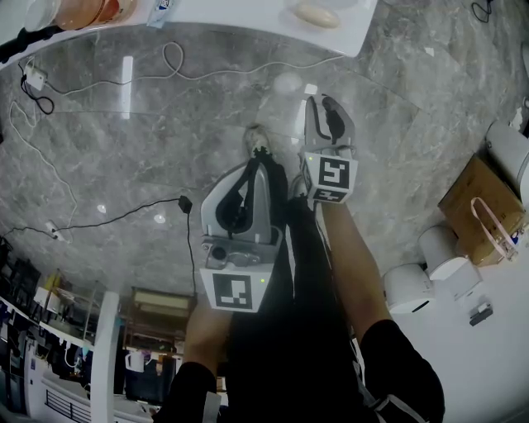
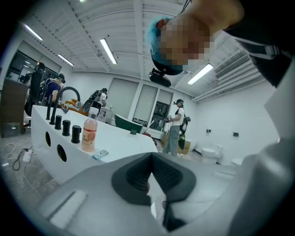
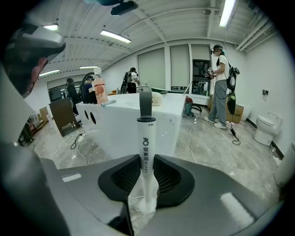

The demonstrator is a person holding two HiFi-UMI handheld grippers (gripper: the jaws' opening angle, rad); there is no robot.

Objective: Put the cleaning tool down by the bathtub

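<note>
The cleaning tool (image 3: 145, 152) has a white handle with printed marks and a grey upper part. It stands upright between the dark pads of my right gripper (image 3: 146, 184), which is shut on the handle. Just behind it rises the white bathtub (image 3: 138, 122). In the head view the right gripper (image 1: 319, 102) hangs over the marble floor a little short of the bathtub's rim (image 1: 248, 16). My left gripper (image 1: 253, 162) is lower left of it. In its own view the left gripper (image 2: 153, 184) is shut with nothing between its pads.
On the tub's rim stand a pink bottle (image 2: 89, 133), black taps (image 2: 60, 123) and a soap-like lump (image 1: 318, 14). Cables (image 1: 173, 62) trail across the floor. Toilets (image 1: 438, 248) and a cardboard box (image 1: 483, 198) are at the right. People (image 3: 220, 87) stand further back.
</note>
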